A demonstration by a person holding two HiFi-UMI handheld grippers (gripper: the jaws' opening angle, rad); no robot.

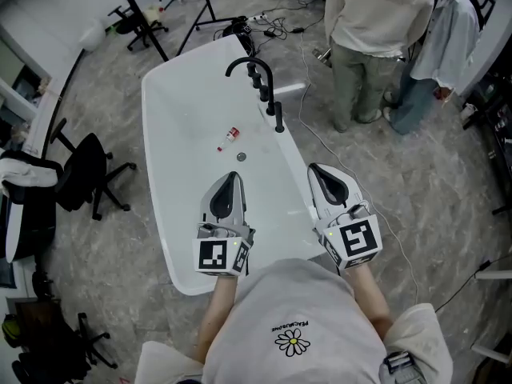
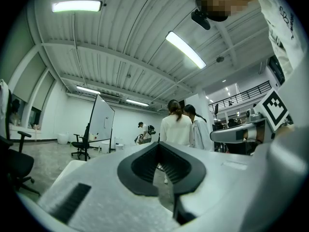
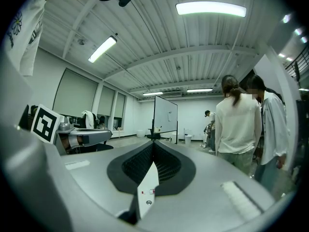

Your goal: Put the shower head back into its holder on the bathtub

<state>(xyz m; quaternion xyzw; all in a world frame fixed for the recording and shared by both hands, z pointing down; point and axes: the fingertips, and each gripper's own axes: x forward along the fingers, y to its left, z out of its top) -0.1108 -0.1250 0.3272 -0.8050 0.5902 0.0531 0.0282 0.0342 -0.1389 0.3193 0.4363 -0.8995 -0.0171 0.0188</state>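
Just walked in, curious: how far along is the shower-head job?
Nothing looks done. In hand: nothing; the left tongs and right tongs are shut and empty at the near end of the bathtub. Left: seemingly everything; the black fittings on the rim stand untouched, and I cannot pick out the shower head.

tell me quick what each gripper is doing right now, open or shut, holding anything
left gripper: closed, nothing between its jaws.
right gripper: closed, nothing between its jaws.
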